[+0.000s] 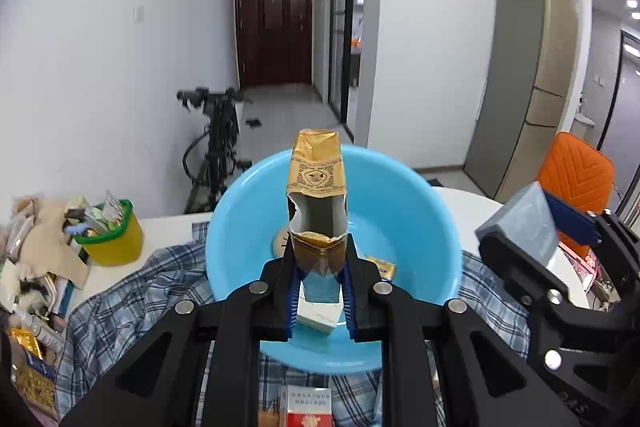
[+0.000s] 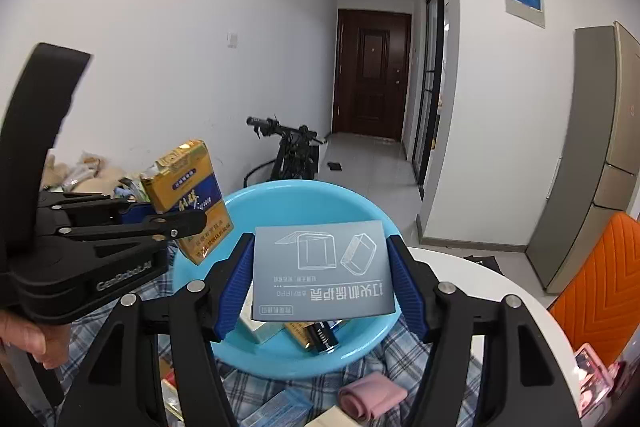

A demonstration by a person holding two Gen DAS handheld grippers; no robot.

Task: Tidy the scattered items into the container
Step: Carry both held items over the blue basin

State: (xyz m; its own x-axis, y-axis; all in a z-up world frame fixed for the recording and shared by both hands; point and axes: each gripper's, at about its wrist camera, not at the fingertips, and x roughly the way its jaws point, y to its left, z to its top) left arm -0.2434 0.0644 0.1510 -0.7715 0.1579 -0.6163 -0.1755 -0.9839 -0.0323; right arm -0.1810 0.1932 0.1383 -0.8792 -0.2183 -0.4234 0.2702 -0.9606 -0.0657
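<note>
The left gripper is clamping a torn gold cigarette pack between its blue pads, jaws drawn nearly together on the pack's lower end. The pack is standing upright, its opened top pointing away from the camera, and is hanging over the light blue basin. In the right wrist view the same pack is showing its gold and blue face, held by the left gripper above the basin's left rim.

The right gripper is gripping a flat grey box by its two side edges, jaws standing about half apart with the pads pressing on the box. The box is printed with white line drawings and upside-down text, and is sitting level above the basin. From the left wrist view this grey box is appearing to the right of the basin, beside its rim.

Inside the basin are lying a white box, a small gold pack, and a dark pack.

The basin is resting on a blue plaid cloth spread over a white table. On the cloth near the camera are lying a red and white pack and a pink folded cloth. A yellow cup with a green rim is standing to the left, stuffed with packets. A person's hand is holding the left gripper's handle. An orange chair is standing behind the table.
</note>
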